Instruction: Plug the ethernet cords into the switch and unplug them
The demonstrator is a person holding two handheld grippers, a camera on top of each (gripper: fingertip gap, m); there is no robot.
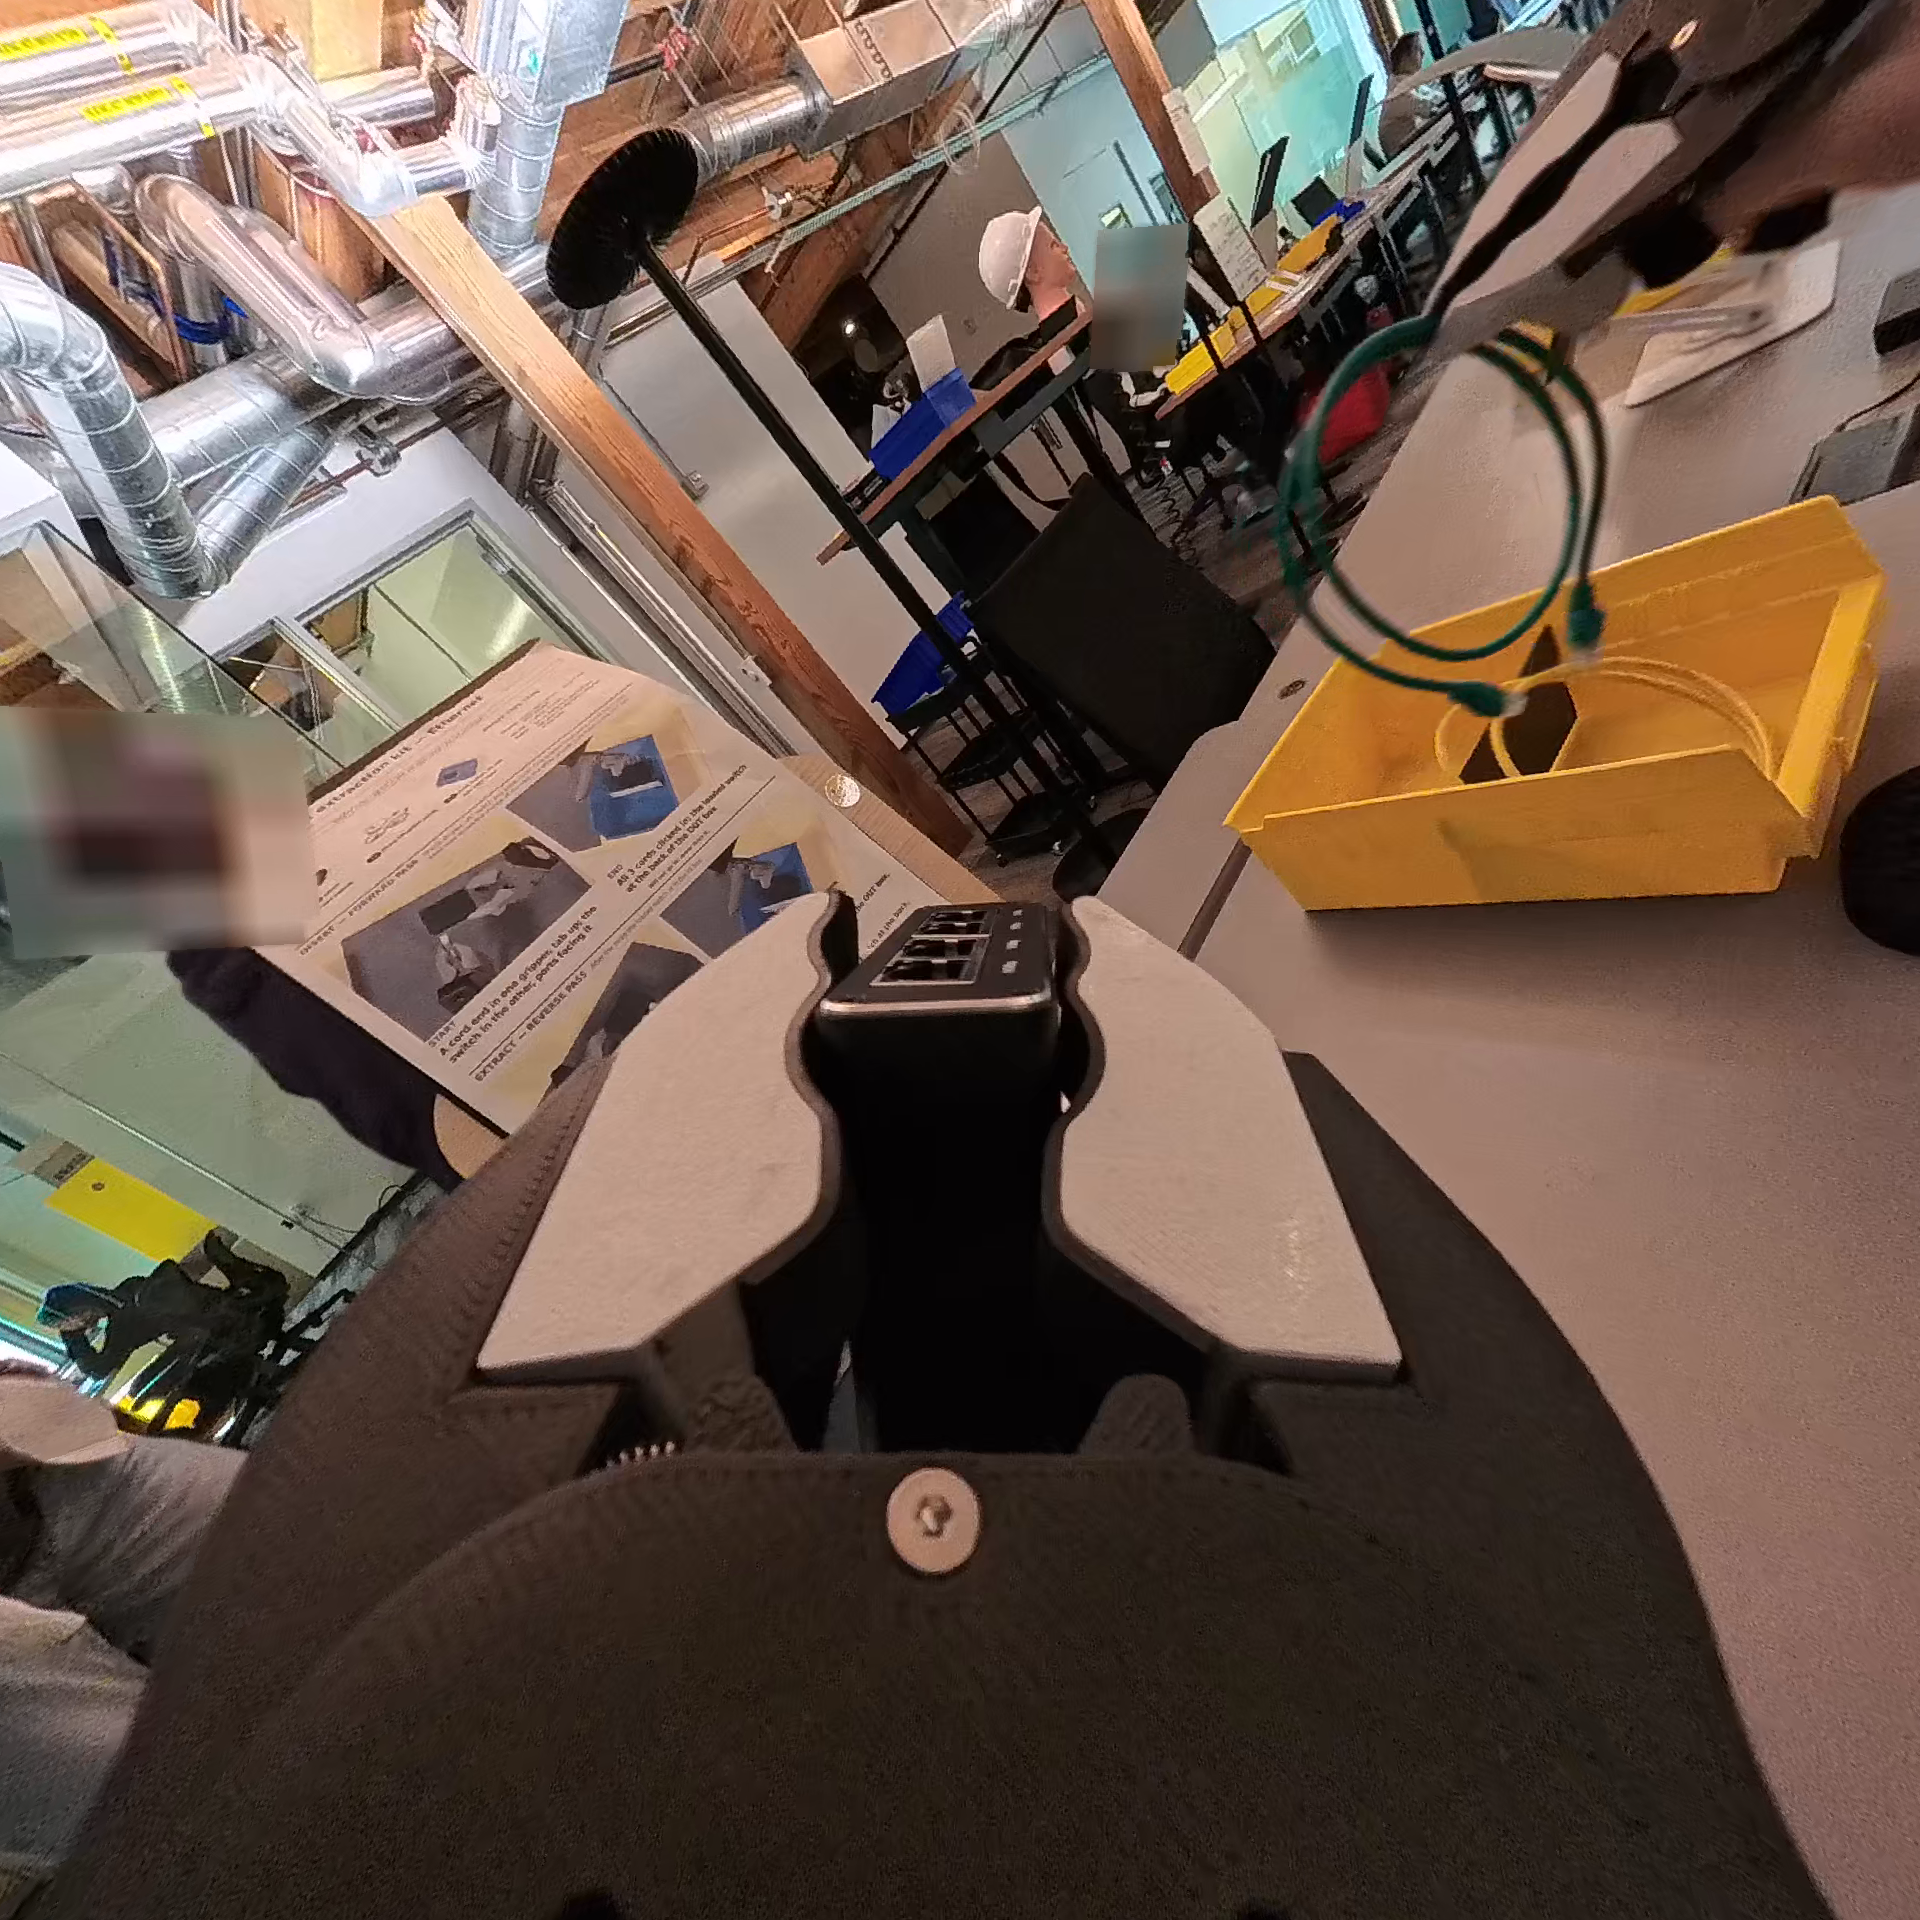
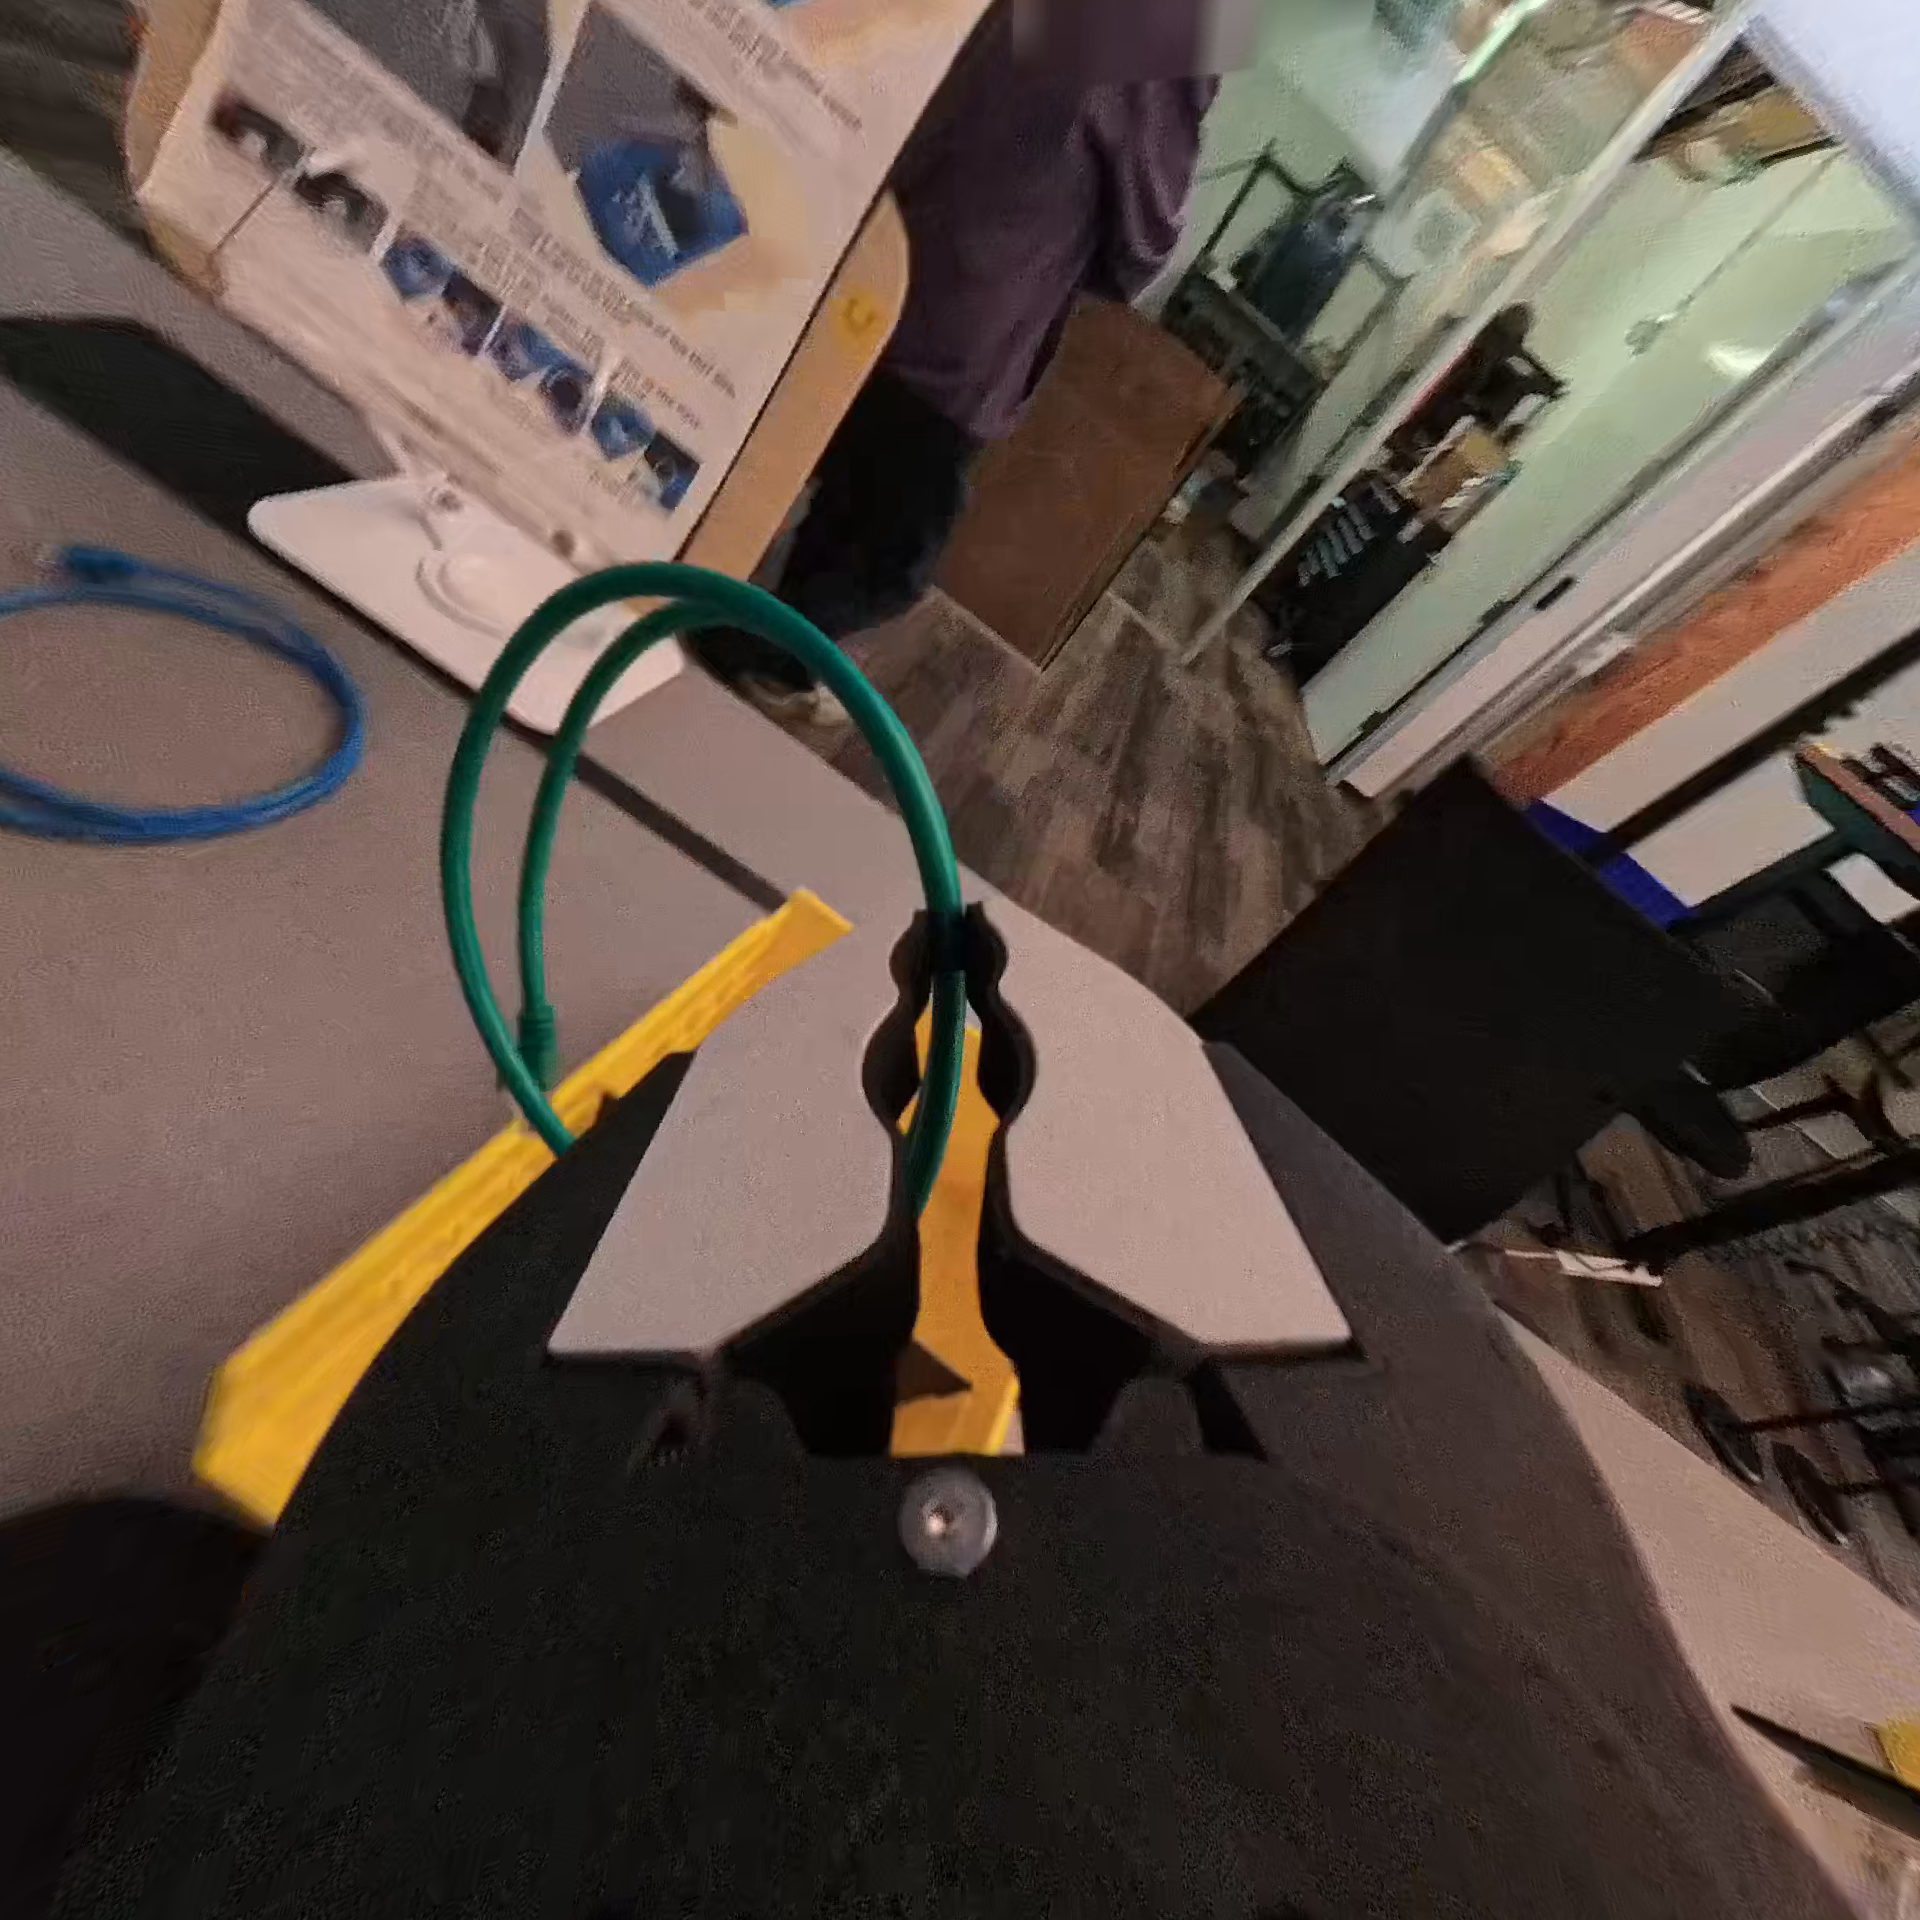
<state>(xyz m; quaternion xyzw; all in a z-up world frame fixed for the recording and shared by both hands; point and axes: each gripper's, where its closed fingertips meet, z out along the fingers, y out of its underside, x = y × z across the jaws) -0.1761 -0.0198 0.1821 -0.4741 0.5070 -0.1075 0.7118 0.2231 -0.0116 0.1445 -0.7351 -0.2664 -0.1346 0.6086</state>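
The left gripper is clamping the black switch above the grey table, its long axis running along the fingers and its ports facing up and away. The right gripper is pinching the looped green ethernet cord mid-length over the yellow bin, plugs dangling downward, so it should regrip just behind one plug and turn it toward a port.

- An instruction poster is showing printed text and photos, standing on the tabletop.
- Yellow labels are wrapping the ceiling pipes, their writing blurred.
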